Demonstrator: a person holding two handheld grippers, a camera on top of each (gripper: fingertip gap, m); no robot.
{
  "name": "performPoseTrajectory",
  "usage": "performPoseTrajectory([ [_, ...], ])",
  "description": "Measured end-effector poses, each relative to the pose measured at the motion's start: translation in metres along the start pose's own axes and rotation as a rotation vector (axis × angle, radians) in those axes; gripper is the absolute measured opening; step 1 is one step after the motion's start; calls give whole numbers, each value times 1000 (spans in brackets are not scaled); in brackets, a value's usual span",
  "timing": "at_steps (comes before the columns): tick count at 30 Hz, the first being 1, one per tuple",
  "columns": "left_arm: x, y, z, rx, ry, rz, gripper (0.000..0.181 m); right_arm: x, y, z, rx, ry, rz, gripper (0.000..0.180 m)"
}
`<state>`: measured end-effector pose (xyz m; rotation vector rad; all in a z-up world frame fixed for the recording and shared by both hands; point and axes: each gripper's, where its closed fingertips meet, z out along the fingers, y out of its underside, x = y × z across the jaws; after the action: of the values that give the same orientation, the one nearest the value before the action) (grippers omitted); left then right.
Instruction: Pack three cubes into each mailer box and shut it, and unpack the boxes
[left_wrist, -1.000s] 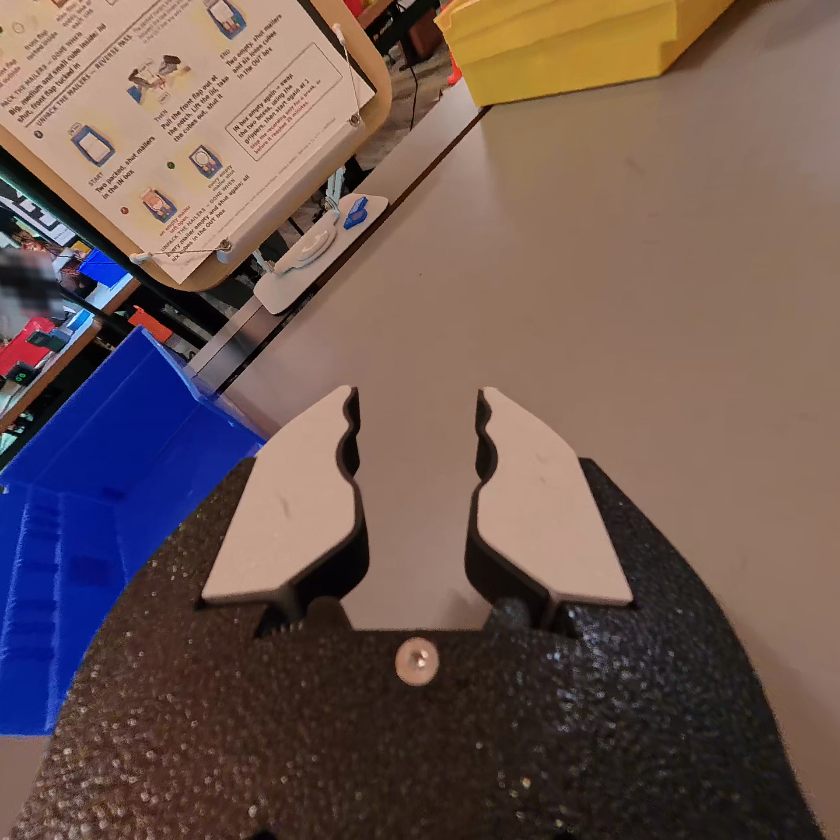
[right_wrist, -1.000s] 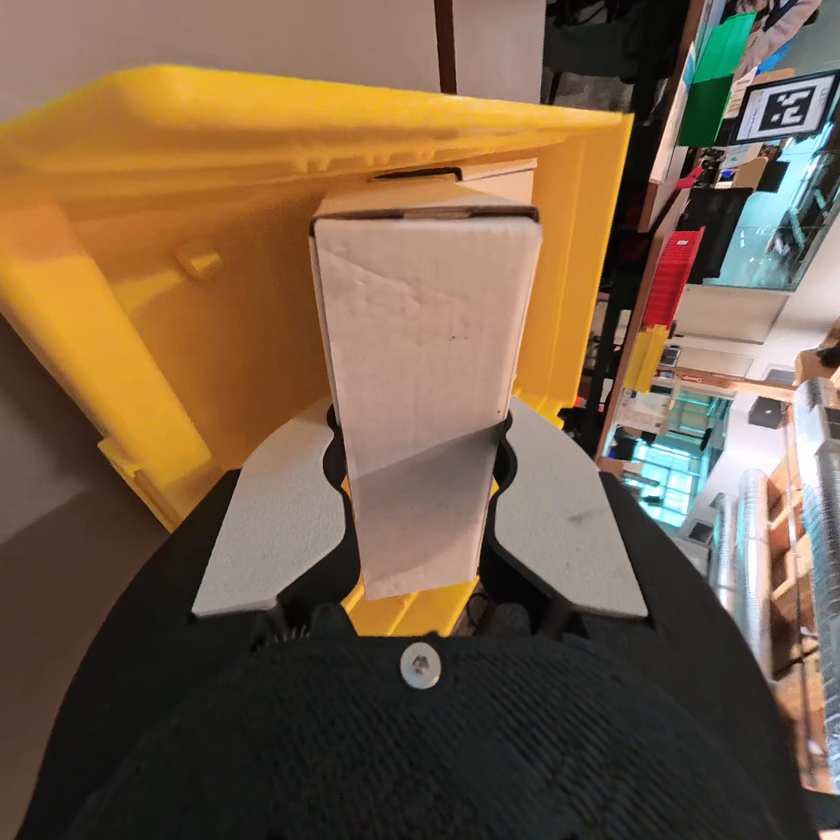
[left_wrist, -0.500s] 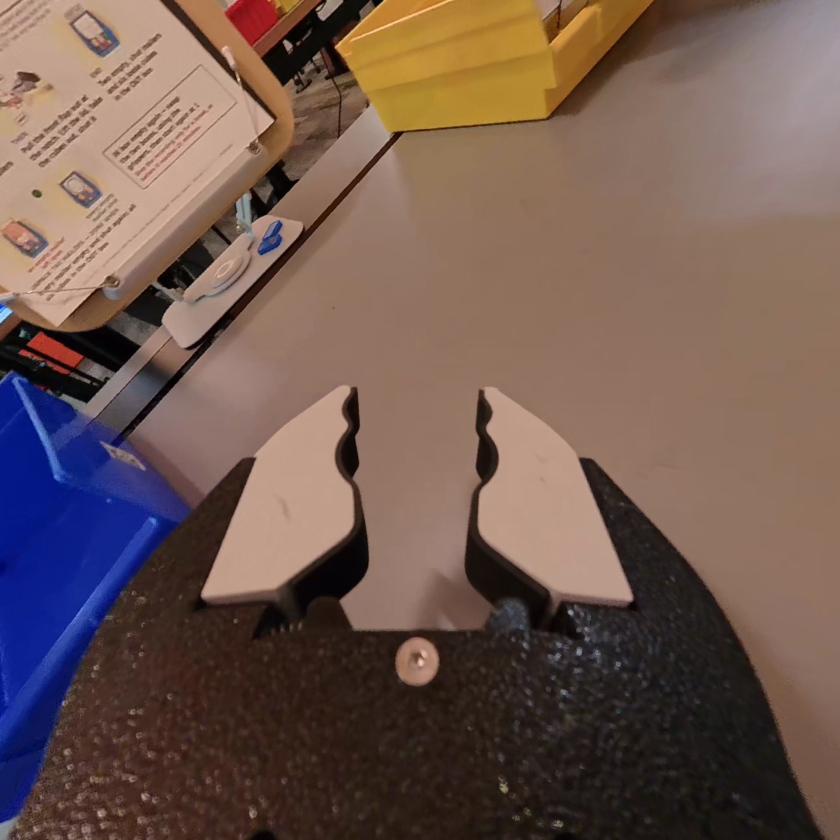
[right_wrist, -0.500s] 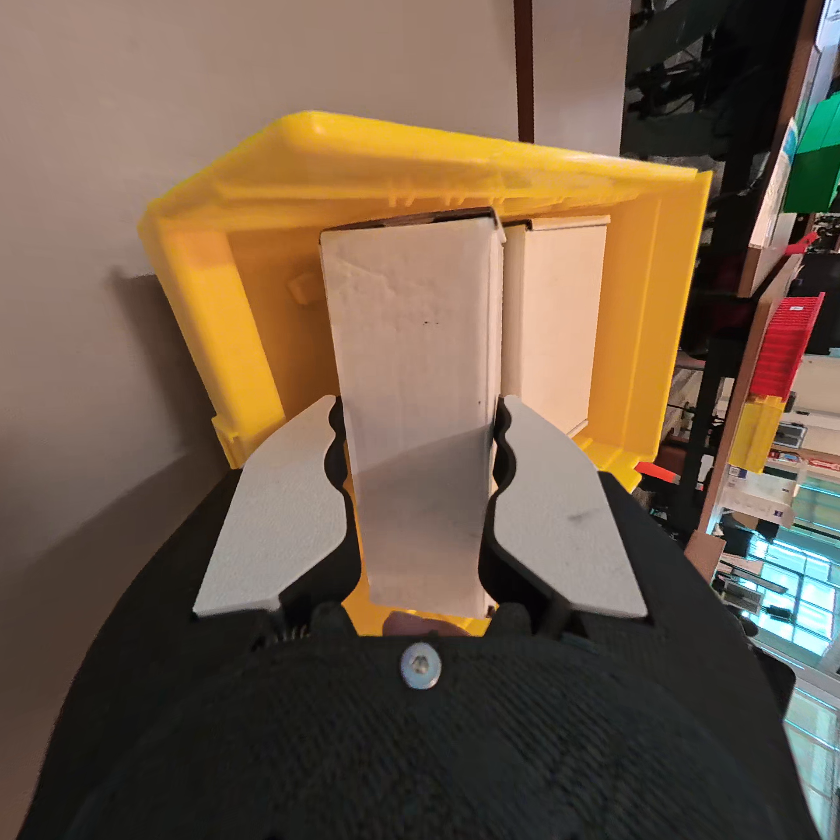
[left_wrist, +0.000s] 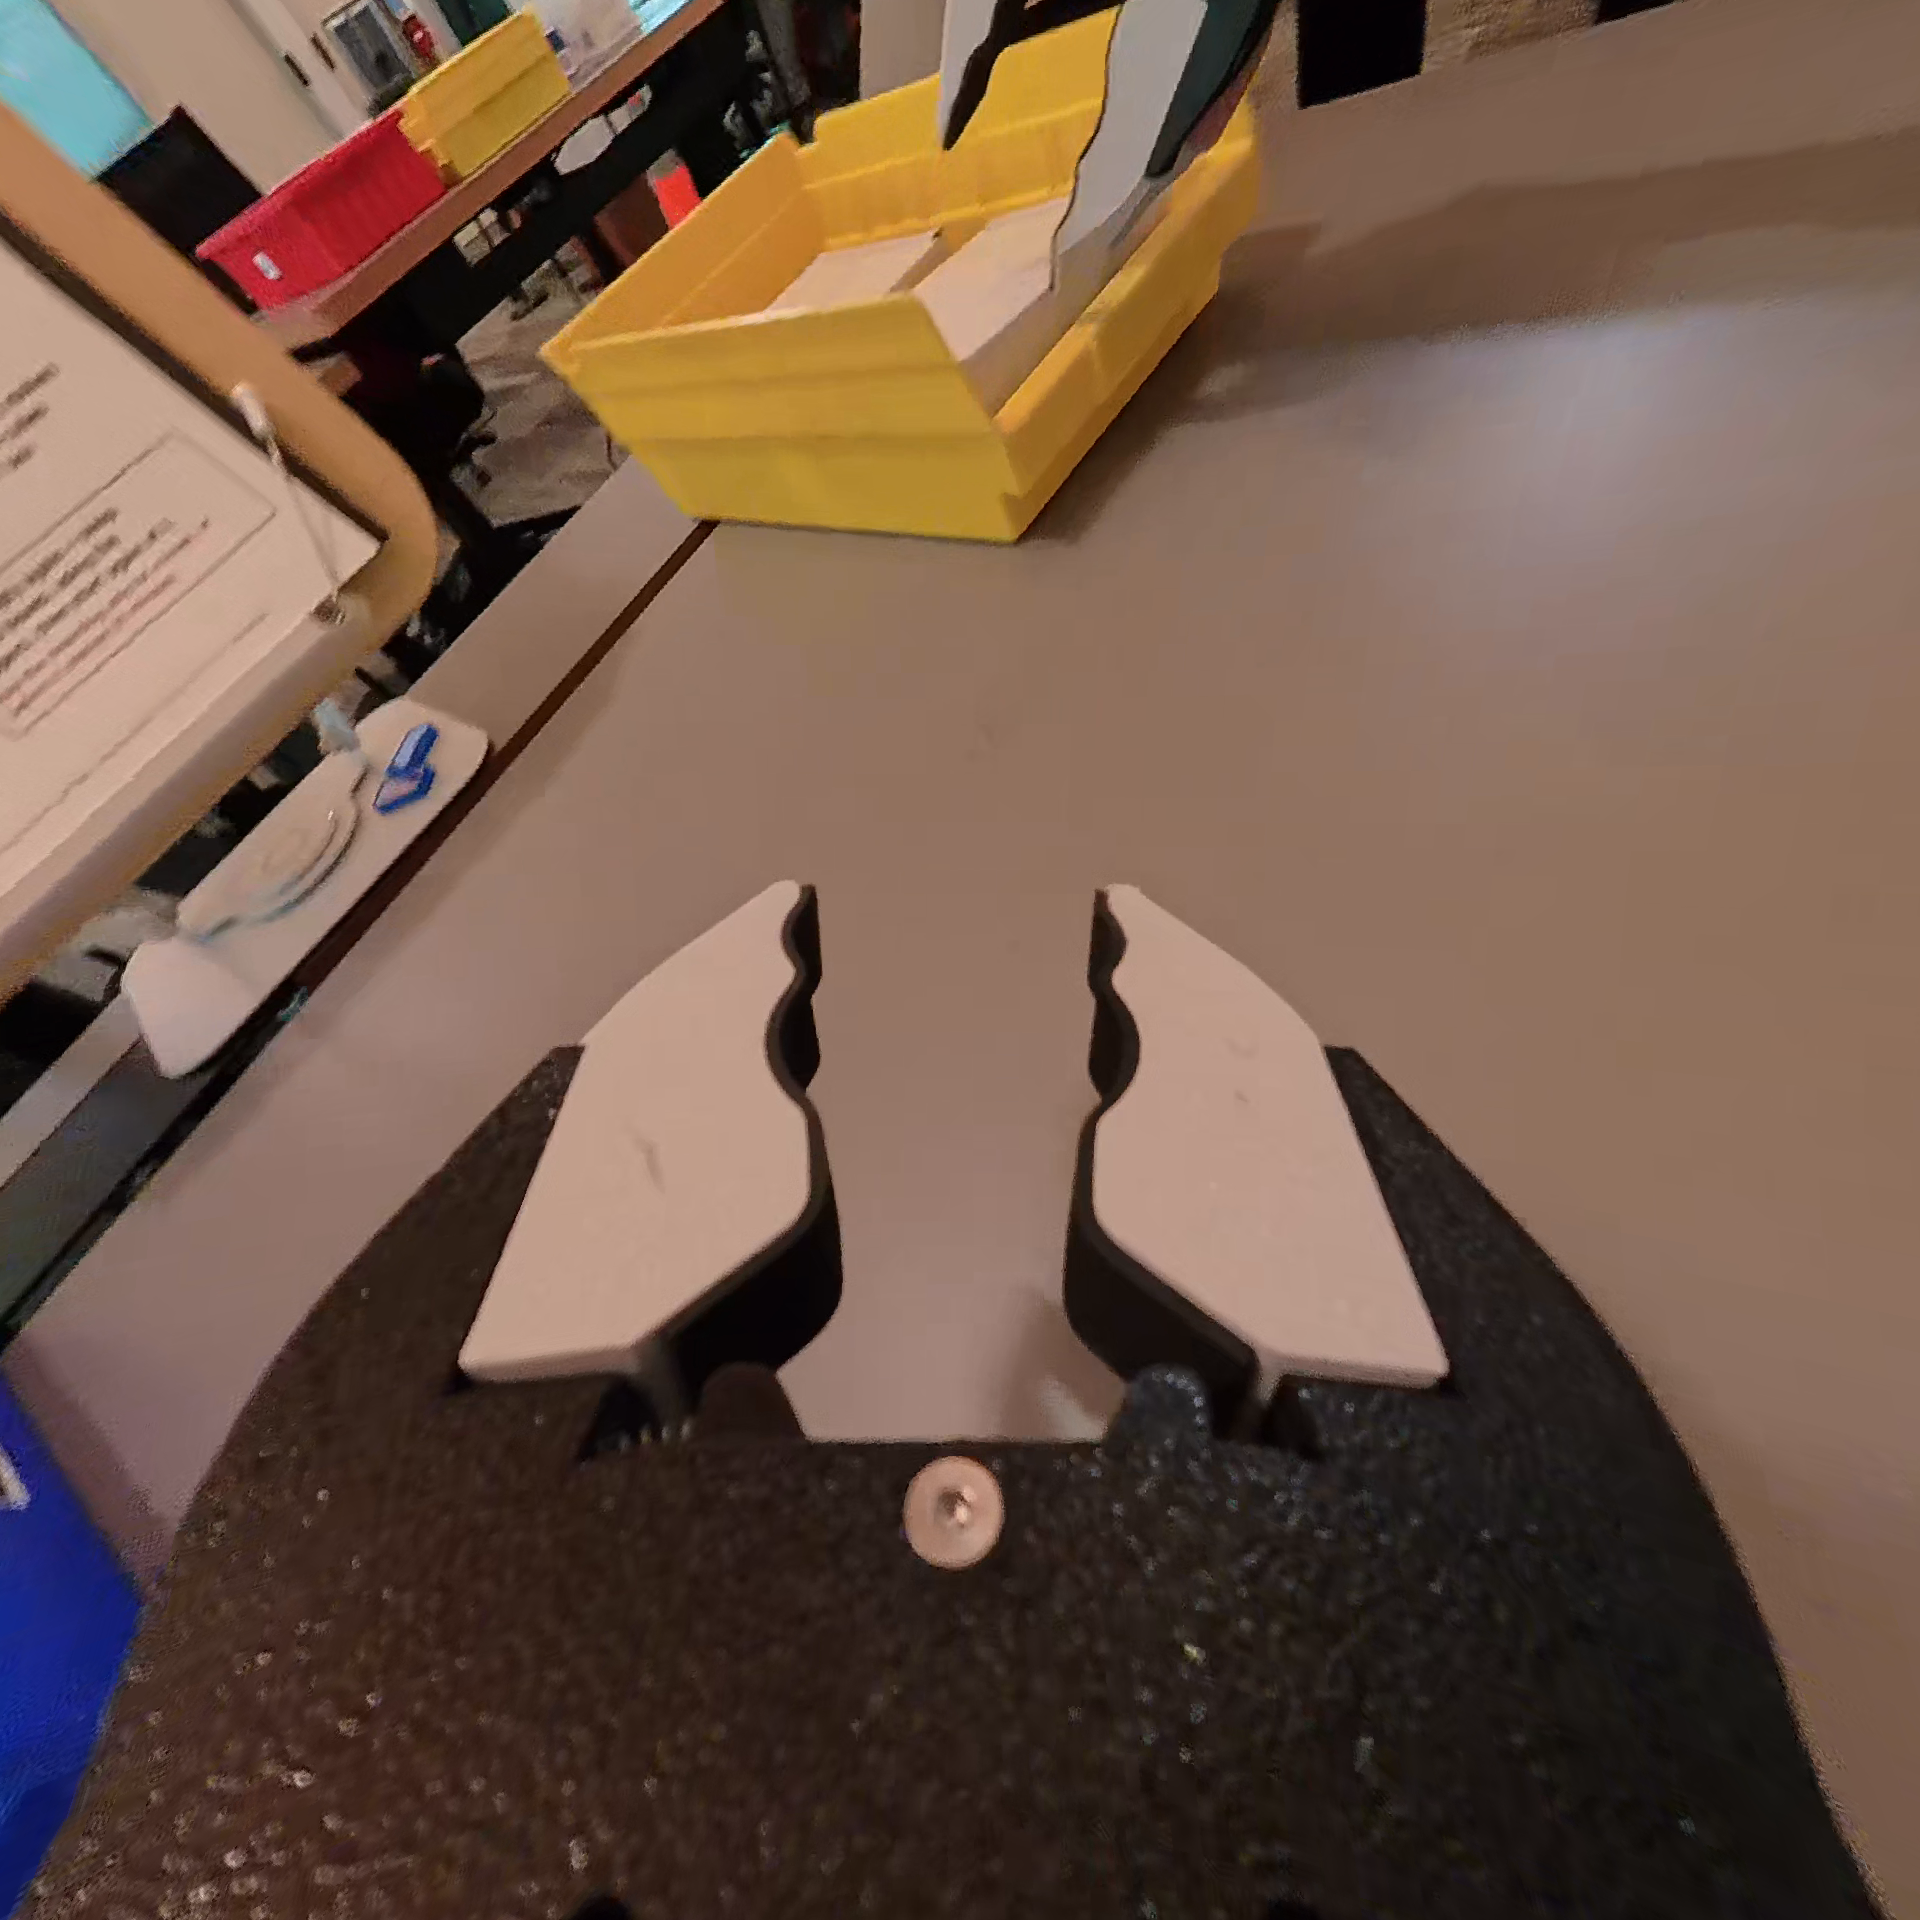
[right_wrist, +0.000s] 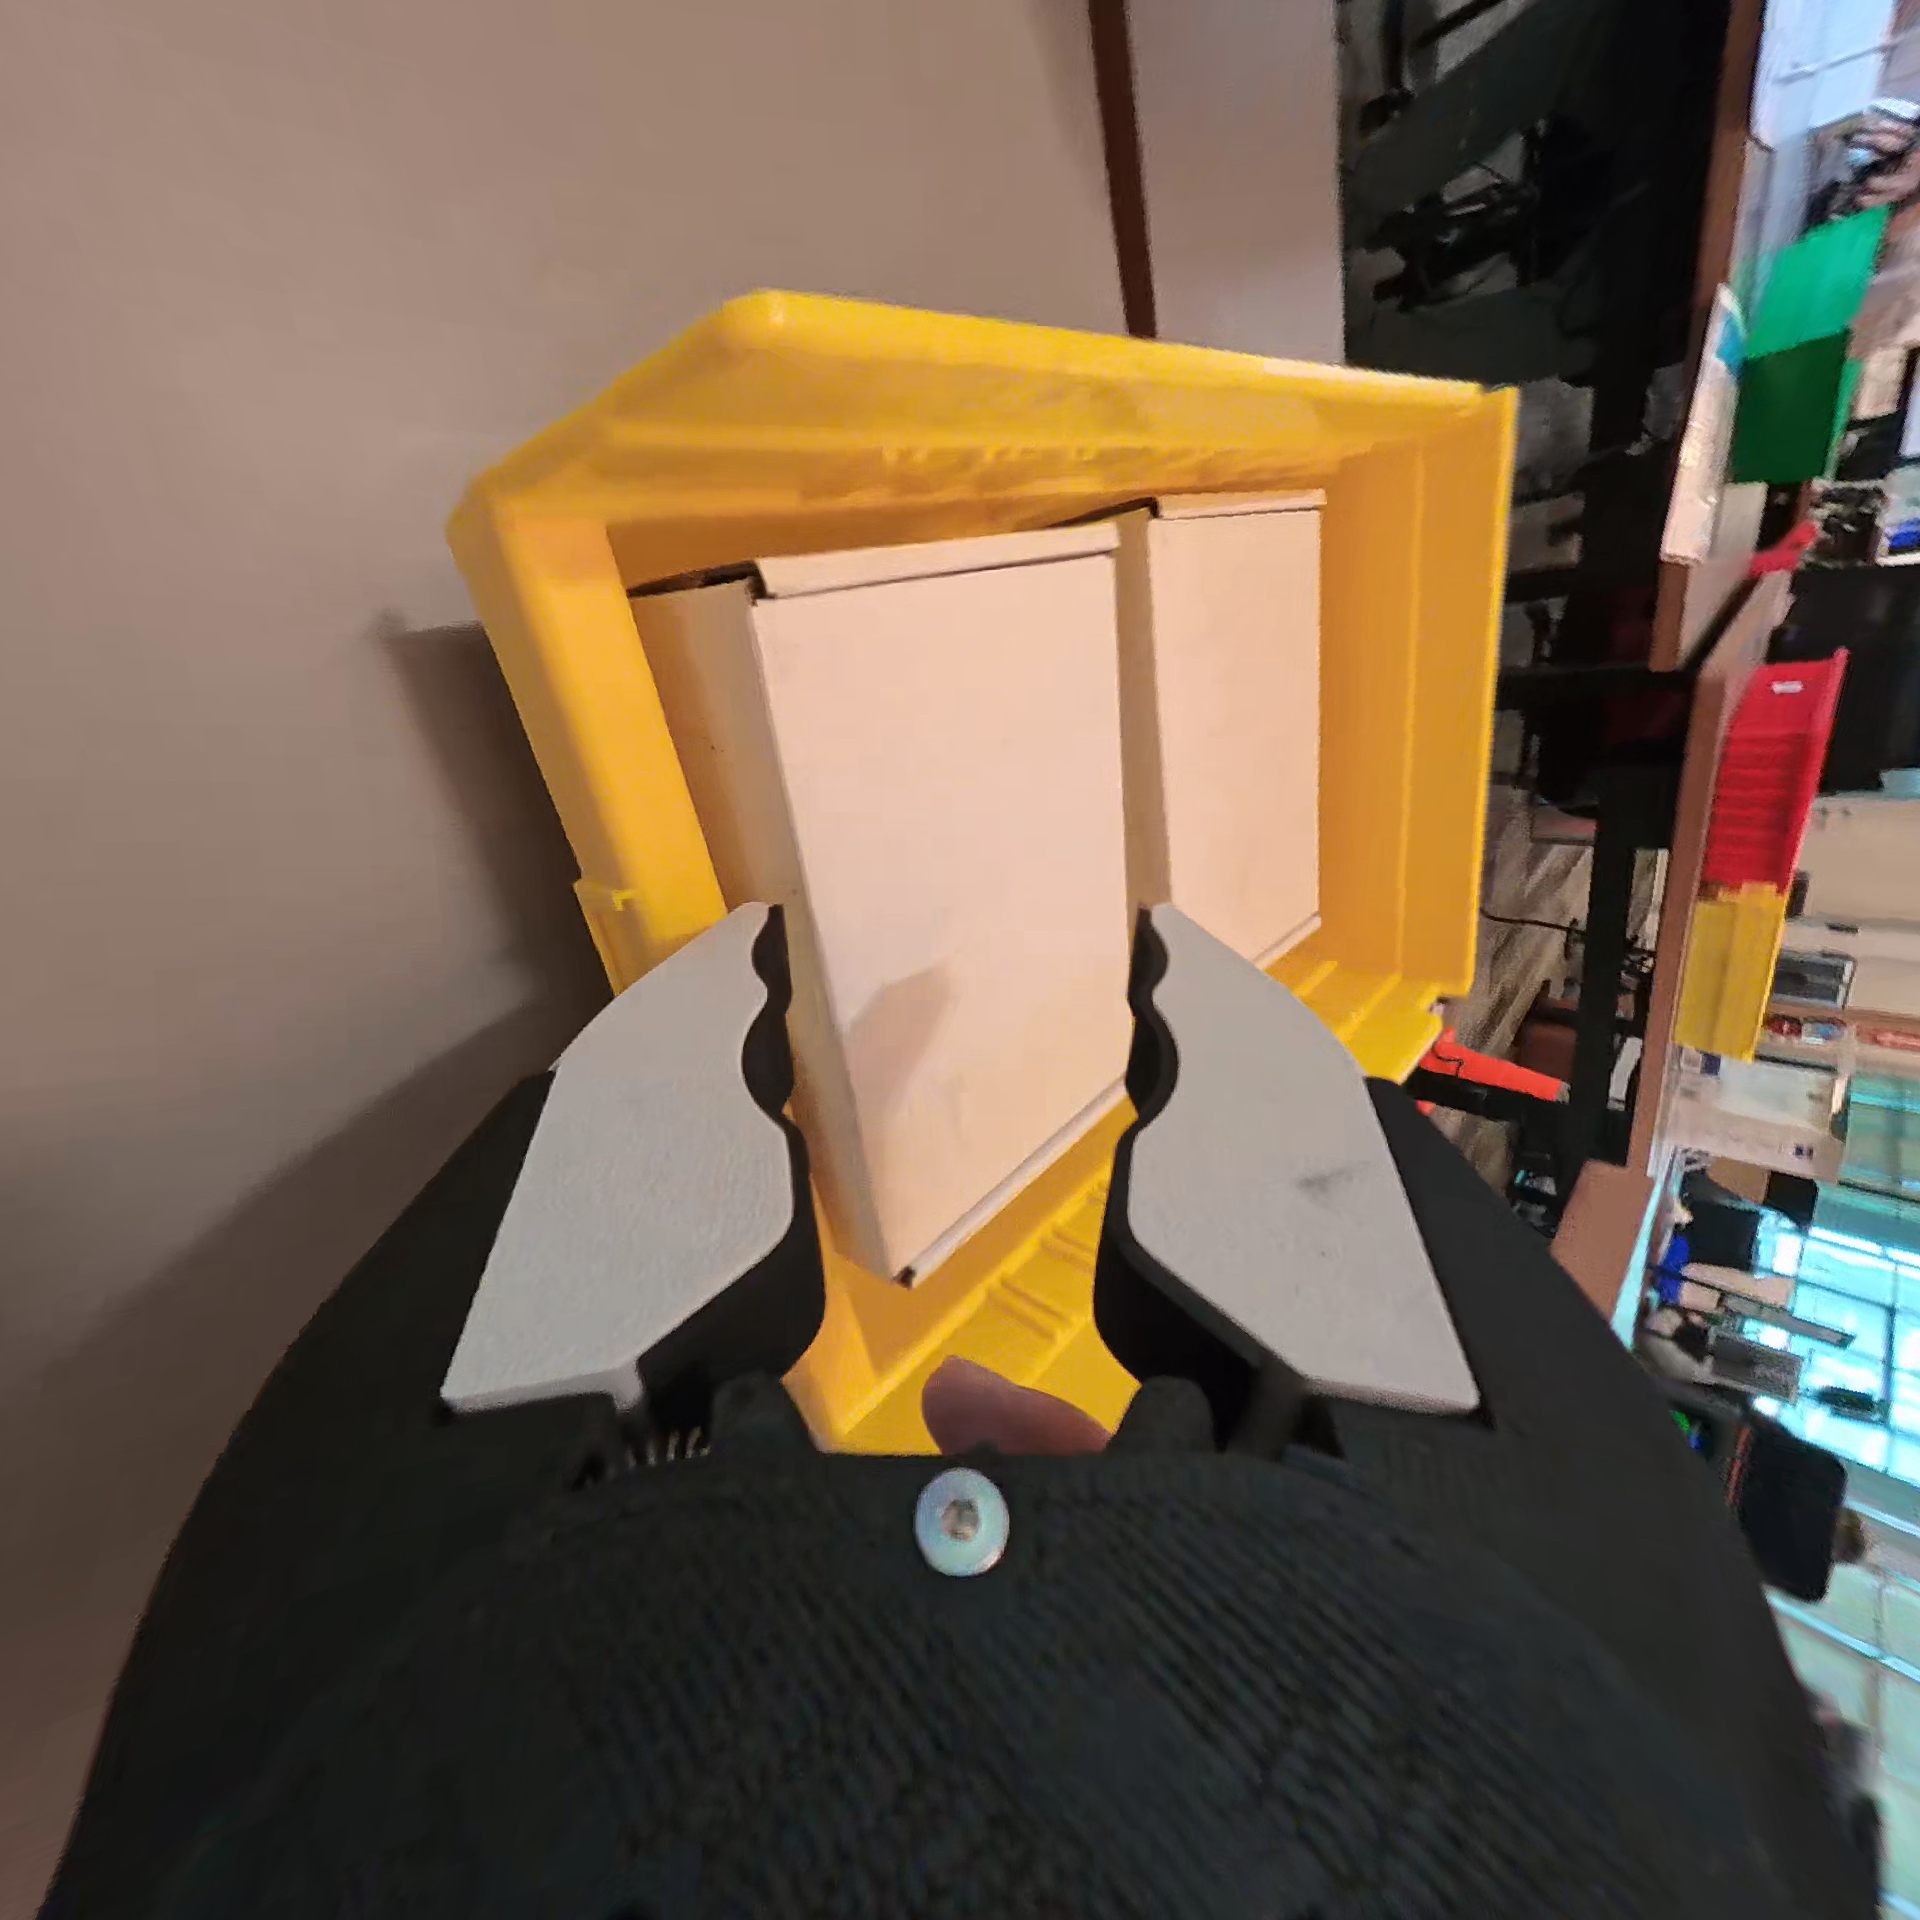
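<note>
My right gripper hovers open over the yellow bin, with nothing pinched between its jaws. A shut white mailer box lies broad face up and skewed in the bin, beyond the fingertips. A second white mailer lies beside it. My left gripper is open and empty low over the grey table. It looks toward the yellow bin, where both mailers and the right gripper show. No cubes are in view.
A blue bin sits at my left gripper's near left. An instruction board on a white stand base stands past the table's left edge. A red bin is on another table behind. About 35 cm separates my left fingertips from my right.
The mailer has left my right gripper and now lies in the yellow bin, and that gripper has pulled back. My left gripper has swung from the blue bin toward the yellow bin.
</note>
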<state>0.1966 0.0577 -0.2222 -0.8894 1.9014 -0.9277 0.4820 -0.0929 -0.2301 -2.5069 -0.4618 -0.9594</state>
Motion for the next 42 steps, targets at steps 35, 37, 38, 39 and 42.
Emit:
performPoseTrajectory([
  [35,-12,-105,304,-751,111,434,82,-65,54,-107,254,208,1052,65],
  [37,-11,-108,310,-726,99,392,76,-67,59,-106,247,202,1066,65],
  [38,-5,-110,311,-701,127,354,76,-68,60,-105,247,196,1071,65],
  [39,-2,-112,310,-686,148,308,76,-68,62,-105,248,193,1075,65],
  [42,-13,-116,308,-658,123,159,79,-68,66,-104,253,192,1093,65],
])
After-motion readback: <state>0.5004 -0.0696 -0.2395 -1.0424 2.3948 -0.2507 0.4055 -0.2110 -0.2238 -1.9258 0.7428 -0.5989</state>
